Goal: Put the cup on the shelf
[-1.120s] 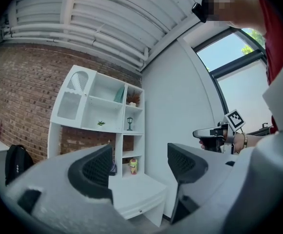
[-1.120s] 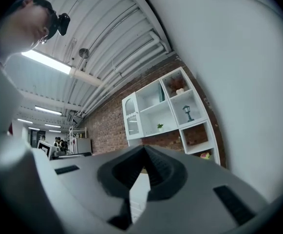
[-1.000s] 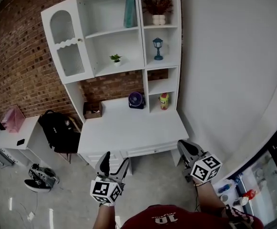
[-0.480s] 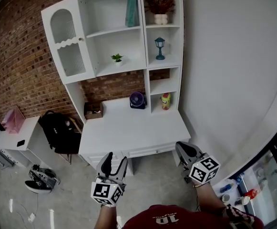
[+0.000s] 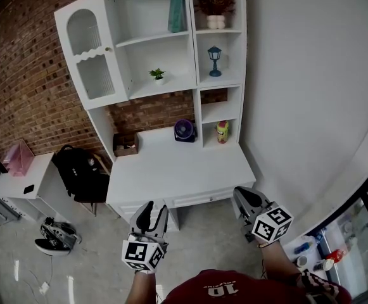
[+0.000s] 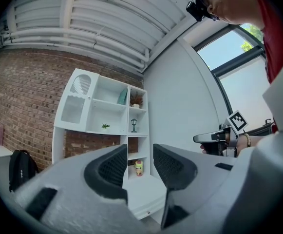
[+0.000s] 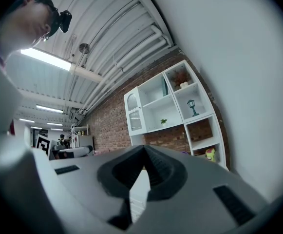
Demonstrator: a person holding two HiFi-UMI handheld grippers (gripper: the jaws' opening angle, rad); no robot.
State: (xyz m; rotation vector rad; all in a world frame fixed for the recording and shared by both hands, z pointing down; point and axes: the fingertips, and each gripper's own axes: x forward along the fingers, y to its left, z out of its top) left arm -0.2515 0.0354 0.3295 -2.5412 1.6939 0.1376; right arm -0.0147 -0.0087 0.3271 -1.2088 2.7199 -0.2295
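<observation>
I count one cup in the cubby at the bench's back right corner. One purple fan and one brown box sit along its back edge. On the shelves above I make out two potted plants, a small green one and a dried one, plus one blue lantern and one tall teal item. One black backpack stands off the bench's left edge.

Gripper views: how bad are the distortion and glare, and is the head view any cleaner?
Left gripper view: strong fisheye, black corners, shelf unit sharp, window bright. Right gripper view: same warp, ceiling light strip glares. Head view: milder curve, desk evenly lit.
</observation>
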